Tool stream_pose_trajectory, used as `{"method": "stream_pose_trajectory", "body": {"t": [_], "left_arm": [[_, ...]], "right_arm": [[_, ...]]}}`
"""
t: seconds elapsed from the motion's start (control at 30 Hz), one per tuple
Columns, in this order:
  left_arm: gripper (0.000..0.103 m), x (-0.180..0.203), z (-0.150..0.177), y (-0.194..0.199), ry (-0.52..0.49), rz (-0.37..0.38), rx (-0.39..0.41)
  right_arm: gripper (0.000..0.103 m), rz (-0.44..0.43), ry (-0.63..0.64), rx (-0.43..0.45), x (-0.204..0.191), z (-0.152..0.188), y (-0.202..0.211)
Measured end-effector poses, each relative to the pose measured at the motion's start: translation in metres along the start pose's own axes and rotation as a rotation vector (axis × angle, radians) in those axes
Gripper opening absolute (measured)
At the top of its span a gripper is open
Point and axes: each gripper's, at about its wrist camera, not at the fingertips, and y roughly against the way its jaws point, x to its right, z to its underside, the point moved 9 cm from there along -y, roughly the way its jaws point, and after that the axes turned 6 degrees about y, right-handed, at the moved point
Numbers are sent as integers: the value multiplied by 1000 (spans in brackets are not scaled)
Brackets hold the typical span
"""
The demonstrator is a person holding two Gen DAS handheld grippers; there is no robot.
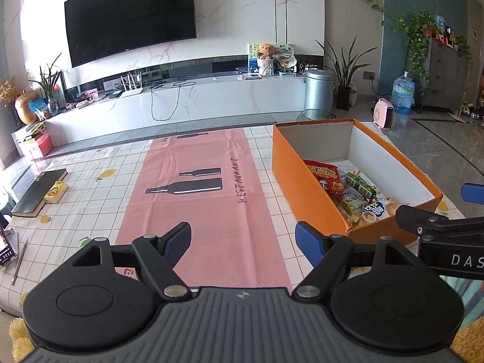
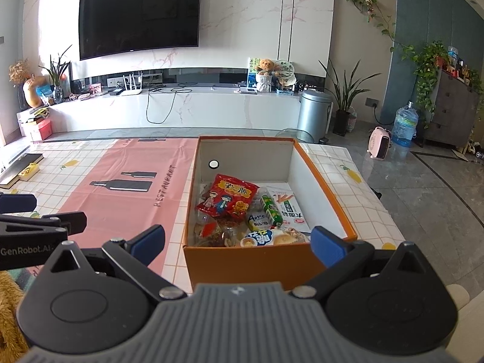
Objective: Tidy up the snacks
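An open orange box (image 1: 302, 166) (image 2: 242, 260) stands on the table's right side and holds several snacks. A red snack bag (image 2: 227, 198) (image 1: 325, 177) lies on top, with a green tube (image 2: 271, 208) (image 1: 360, 186) and a white packet (image 2: 287, 205) beside it. My left gripper (image 1: 243, 242) is open and empty above the pink mat (image 1: 205, 211), left of the box. My right gripper (image 2: 239, 242) is open and empty, just in front of the box's near wall. Each gripper shows at the edge of the other's view.
A checked tablecloth (image 1: 90, 187) covers the table. A dark book (image 1: 39, 192) and a yellow item (image 1: 56, 192) lie at the far left, with a pen (image 1: 19, 261) near the left edge. A TV wall, bin and plants stand beyond the table.
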Motion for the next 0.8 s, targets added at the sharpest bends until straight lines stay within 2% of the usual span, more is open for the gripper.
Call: {"method": "stream_pose_trajectory", "body": {"t": [0.8], "left_arm": [[92, -3, 3, -1, 9, -6, -10]], "right_arm": [[99, -2, -12, -11, -1, 0, -2]]}}
